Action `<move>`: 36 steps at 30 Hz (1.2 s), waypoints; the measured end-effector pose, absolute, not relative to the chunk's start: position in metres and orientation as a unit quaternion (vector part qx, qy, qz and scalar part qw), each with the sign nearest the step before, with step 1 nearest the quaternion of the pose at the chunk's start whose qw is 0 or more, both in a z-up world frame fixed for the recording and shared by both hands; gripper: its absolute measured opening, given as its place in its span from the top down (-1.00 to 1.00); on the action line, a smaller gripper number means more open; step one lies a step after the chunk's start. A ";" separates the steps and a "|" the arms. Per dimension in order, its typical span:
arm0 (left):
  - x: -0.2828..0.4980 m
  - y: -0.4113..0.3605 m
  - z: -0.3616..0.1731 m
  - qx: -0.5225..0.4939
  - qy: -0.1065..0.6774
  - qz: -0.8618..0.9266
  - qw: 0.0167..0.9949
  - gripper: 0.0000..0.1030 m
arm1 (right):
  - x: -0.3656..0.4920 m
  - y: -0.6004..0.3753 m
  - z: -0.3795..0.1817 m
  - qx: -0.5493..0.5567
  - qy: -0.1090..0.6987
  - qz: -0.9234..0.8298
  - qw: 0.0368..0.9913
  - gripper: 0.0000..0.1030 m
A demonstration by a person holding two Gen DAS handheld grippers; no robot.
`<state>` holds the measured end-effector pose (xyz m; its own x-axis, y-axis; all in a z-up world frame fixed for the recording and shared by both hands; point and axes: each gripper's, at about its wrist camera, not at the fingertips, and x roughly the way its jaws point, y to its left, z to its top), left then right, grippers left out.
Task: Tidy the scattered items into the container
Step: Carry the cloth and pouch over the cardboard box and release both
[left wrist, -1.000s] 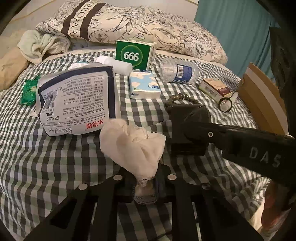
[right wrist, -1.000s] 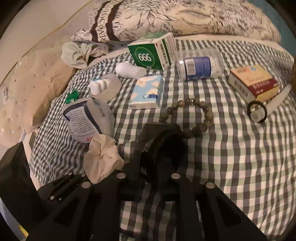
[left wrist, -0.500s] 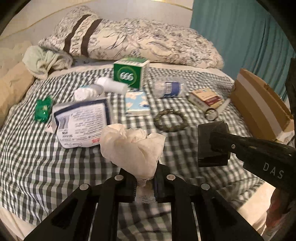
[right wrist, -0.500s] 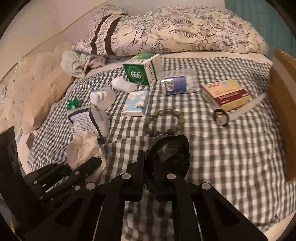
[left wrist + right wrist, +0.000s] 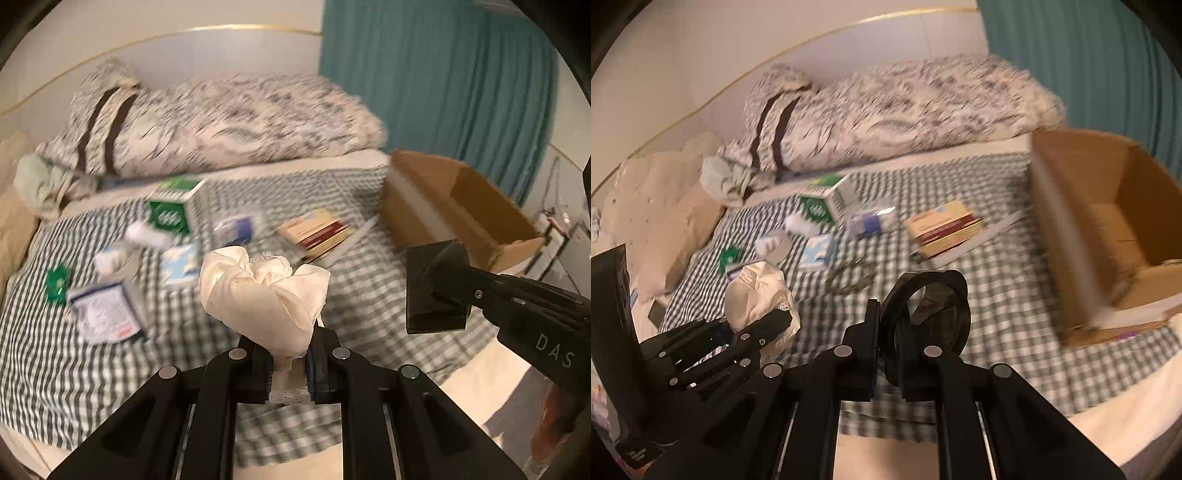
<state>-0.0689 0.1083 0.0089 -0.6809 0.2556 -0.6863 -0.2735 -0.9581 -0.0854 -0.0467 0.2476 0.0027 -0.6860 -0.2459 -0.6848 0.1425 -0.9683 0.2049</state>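
Bedroom, checked bed (image 5: 92,387), floral pillow (image 5: 236,122), teal curtain (image 5: 443,81)

box (image 5: 458,206) right on bed (image 5: 369,295), pillow (image 5: 221,122) behind

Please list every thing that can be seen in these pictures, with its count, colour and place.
cloth: 1, cream, in left gripper
black item: 1, in right gripper
carton: 1, brown, bed's right edge
green box: 1, mid bed
bottle: 1, clear, beside it
red-yellow box: 1, near carton
tissue pack: 1, blue
white pouch: 1, left
beads: 1, blurred
quilt: 1, floral, behind
left gripper: shut
right gripper: shut
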 end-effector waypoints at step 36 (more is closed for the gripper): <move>-0.161 0.384 0.038 -0.374 0.070 0.875 0.298 0.74 | -0.109 0.503 0.028 0.357 -0.122 -0.924 -0.057 0.86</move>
